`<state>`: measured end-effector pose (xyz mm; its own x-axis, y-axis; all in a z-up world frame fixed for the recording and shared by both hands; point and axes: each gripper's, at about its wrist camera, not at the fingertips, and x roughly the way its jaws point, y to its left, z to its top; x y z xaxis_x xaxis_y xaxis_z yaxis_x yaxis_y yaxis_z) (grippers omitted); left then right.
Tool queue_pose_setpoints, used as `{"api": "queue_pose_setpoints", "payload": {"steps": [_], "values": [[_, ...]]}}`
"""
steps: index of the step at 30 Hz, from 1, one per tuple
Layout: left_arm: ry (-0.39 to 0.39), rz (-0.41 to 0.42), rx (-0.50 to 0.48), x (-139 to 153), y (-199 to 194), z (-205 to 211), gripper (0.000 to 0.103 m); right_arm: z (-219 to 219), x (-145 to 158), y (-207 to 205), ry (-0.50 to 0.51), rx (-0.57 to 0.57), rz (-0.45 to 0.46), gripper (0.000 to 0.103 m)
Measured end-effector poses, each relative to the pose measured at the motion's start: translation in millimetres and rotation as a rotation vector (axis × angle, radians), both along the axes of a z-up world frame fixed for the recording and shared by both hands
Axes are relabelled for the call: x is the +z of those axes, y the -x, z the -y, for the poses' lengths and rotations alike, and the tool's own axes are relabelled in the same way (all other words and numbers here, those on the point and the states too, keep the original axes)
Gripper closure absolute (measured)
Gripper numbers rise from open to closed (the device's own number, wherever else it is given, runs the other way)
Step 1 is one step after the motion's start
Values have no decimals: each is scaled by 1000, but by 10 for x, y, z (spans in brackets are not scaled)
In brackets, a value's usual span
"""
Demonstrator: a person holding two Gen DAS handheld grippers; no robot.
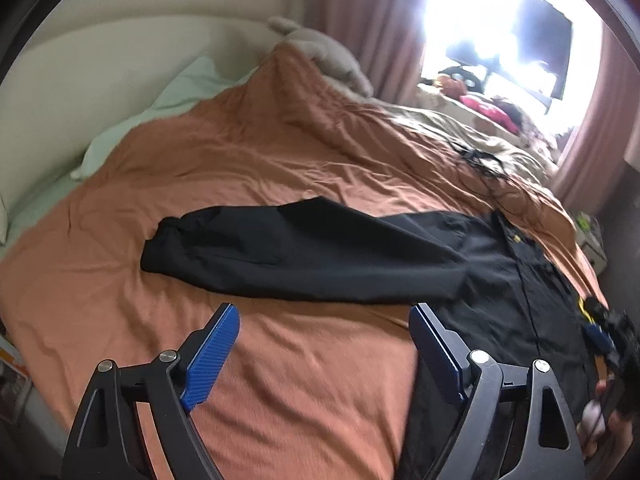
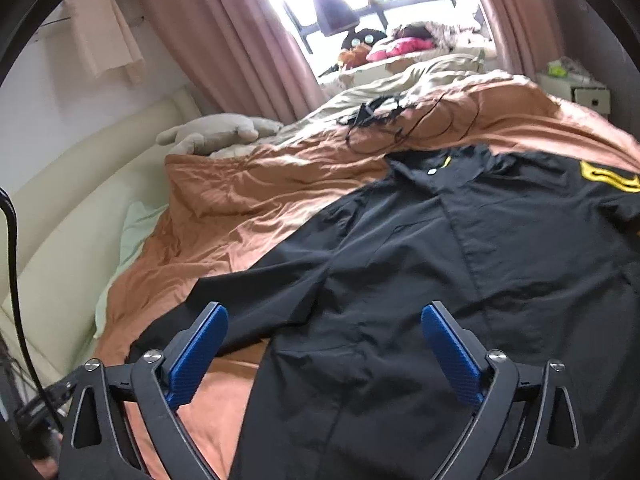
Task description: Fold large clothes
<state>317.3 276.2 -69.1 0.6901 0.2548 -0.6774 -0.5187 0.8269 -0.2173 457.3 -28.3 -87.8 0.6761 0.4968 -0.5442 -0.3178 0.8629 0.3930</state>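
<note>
Black shirt (image 2: 420,260) lies spread on the orange bedcover (image 1: 240,168); left gripper (image 1: 324,344) and right gripper (image 2: 324,344) both hover wide, holding nothing, its sleeve (image 1: 280,248) stretched across bare cover.

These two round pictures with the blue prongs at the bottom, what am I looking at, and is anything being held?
Each picture comes from a camera mounted on a hand-held gripper, looking along its two blue-padded fingers. A person carries one per hand; there is no robot arm. The left gripper looks across a bed with an orange cover, where a black jacket lies spread, its sleeve stretched out to the left. The right gripper hangs over the jacket's body. Both grippers are open and hold nothing. A plush toy and a thin black cable also lie on the bed.
</note>
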Motion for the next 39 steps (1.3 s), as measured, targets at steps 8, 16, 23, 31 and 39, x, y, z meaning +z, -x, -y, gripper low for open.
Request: {"api": "queue_pose_setpoints", "payload": {"steps": [8,16,23,31,39], "values": [[220,-17,207,-369,-210,-756,38,-302,-303,-463,-6,18,-103,40],[336,-26,351,-719,-221,-1173,40,-470,-788,-876,-57,48,-277,72],[391,-92,396,-1121,-397,-1323,47,-604,-1119,-1089,-94,83,-374,77],[371,-100,424,-1383,-562,-1482,50,-614,-1202,-1364,-221,97,-389,92],[284,-45,390,-1083,-539,-1537,102,-722,-1529,-1631,-353,105,-453,97]]}}
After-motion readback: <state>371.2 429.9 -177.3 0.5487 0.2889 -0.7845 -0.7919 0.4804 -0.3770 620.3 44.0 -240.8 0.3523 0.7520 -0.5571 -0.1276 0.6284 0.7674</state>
